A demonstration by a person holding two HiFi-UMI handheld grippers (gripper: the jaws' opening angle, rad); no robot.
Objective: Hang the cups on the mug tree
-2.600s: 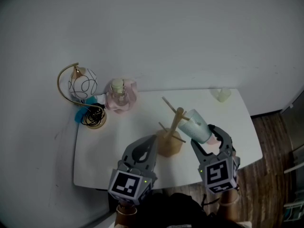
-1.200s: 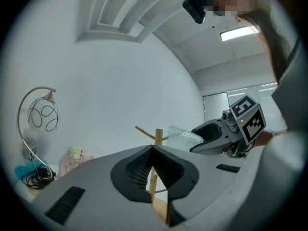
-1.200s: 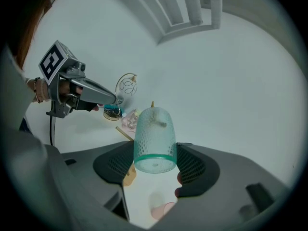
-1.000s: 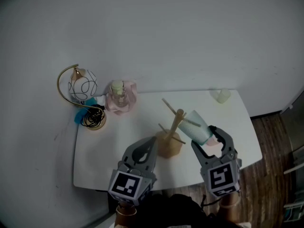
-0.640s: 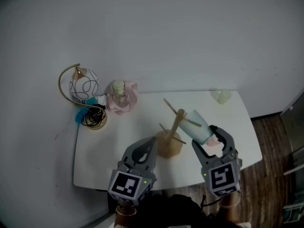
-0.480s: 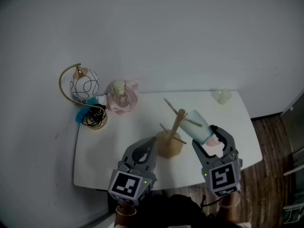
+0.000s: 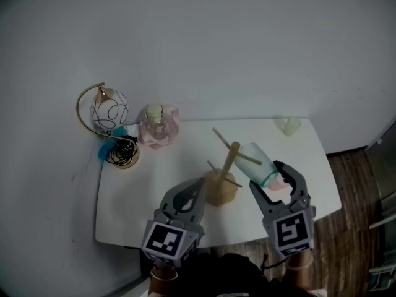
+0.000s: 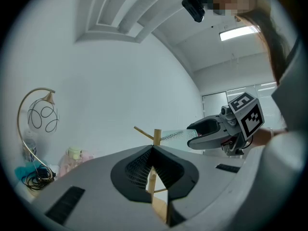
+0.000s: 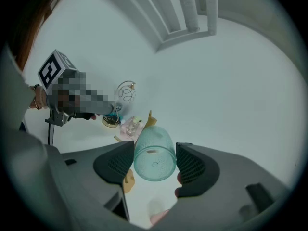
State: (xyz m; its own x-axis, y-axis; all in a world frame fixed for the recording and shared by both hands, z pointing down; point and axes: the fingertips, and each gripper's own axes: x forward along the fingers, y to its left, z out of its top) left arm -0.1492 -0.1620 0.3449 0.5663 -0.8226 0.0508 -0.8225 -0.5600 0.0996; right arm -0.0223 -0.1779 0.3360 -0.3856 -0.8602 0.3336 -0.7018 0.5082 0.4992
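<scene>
The wooden mug tree [image 7: 229, 158] stands near the white table's [image 7: 136, 197] front edge. A clear teal cup [image 7: 251, 157] lies tilted against its right side, mouth toward the stem. A peg shows inside the cup [image 9: 155, 143]. My right gripper [image 7: 265, 176] is shut on the cup's body, one pad on each side [image 9: 154, 156]. My left gripper [image 7: 199, 183] is shut with nothing between its pads. It points level at the tree's base from the left; I cannot tell whether it touches. Past its tips [image 8: 154, 149] I see the stem [image 8: 156, 134].
At the table's back left stand a gold lamp with a wire globe [image 7: 102, 111], a pink bottle [image 7: 158, 126] and a blue thing [image 7: 104, 151]. A small pale cup [image 7: 288, 125] sits at the back right corner. Something pink [image 7: 279, 185] lies under the right gripper.
The right gripper with the teal cup has shifted very slightly toward me since the earliest frame. The left gripper and the tree have kept still.
</scene>
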